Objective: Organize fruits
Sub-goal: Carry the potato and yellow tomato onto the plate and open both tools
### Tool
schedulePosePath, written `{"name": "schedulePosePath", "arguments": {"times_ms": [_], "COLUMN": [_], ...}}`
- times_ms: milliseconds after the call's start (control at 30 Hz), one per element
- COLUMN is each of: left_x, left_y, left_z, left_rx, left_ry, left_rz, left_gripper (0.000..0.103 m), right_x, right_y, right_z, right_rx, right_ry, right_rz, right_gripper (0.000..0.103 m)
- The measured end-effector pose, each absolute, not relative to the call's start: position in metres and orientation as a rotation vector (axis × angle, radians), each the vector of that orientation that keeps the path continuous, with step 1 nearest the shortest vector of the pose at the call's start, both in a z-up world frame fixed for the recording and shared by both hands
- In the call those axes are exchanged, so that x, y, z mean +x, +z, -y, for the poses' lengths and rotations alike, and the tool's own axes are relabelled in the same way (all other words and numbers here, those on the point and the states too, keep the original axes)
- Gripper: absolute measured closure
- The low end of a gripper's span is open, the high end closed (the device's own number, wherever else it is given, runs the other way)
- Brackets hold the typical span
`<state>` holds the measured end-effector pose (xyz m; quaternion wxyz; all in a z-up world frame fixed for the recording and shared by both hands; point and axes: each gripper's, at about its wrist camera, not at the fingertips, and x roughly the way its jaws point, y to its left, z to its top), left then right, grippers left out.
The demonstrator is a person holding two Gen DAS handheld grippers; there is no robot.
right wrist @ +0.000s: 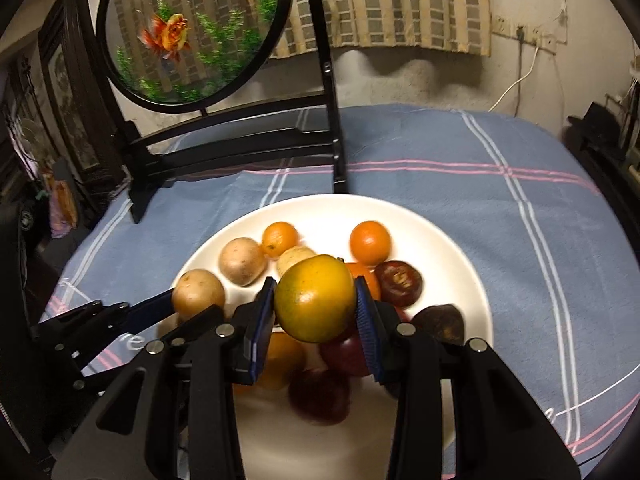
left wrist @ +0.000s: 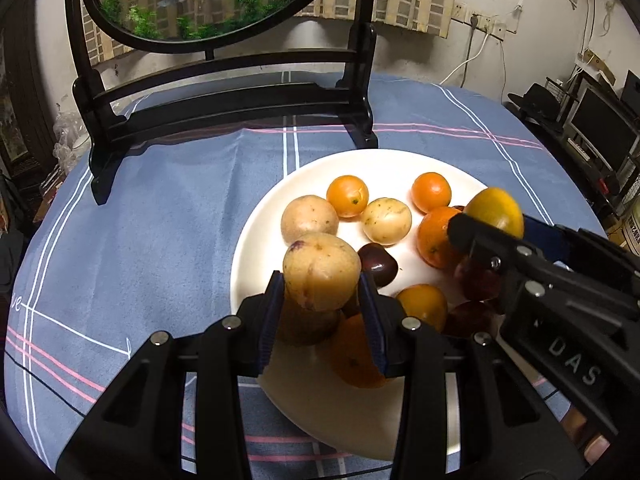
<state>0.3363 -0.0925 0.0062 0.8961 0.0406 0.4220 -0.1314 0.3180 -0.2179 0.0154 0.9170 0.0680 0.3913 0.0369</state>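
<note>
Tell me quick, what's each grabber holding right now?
Left gripper: closed on a tan speckled fruit, above the white plate.
Right gripper: closed on a yellow-green citrus fruit.

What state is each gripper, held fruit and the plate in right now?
Left gripper: shut on the tan fruit, held above the plate.
Right gripper: shut on the yellow-green orange, clear of the pile.
White plate: flat on the blue cloth, loaded with mixed fruit.
Dark red fruits: loose on the plate.
Round goldfish screen: upright in its stand.
</note>
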Motion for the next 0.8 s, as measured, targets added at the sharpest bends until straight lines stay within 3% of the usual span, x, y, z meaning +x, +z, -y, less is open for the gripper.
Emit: {"name": "schedulePosePath", "arguments": {"times_ms": [333, 400, 467, 800], "left_x": [0.337, 0.335, 0.333, 0.311], "left_y": [0.008, 0.009, 0.011, 0.025], "left_z": [0.095, 0.097, 0.096, 0.078], "left_rx": [0.097, 0.103, 0.096, 0.018], "left_ry": [-0.255, -0.251, -0.249, -0.294], "left_rz": [-0.847, -0.831, -0.818, -0.771], "left_gripper": [0.063, 0.055, 0.037, 0.02], "right_x": [0.324, 0.322, 0.317, 0.274], "right_y": [0.017, 0.018, 0.02, 0.023], "right_z": [0.221, 0.224, 0.23, 0.262], "right_rx": [0.17, 0.181, 0.216, 0.316], "right_ry": [0.102, 0.095, 0.093, 0.12], "right_rz": [-0.797, -0.781, -0.763, -0.754], "right_gripper": [0.058, 0.053, 0.052, 0.049]}}
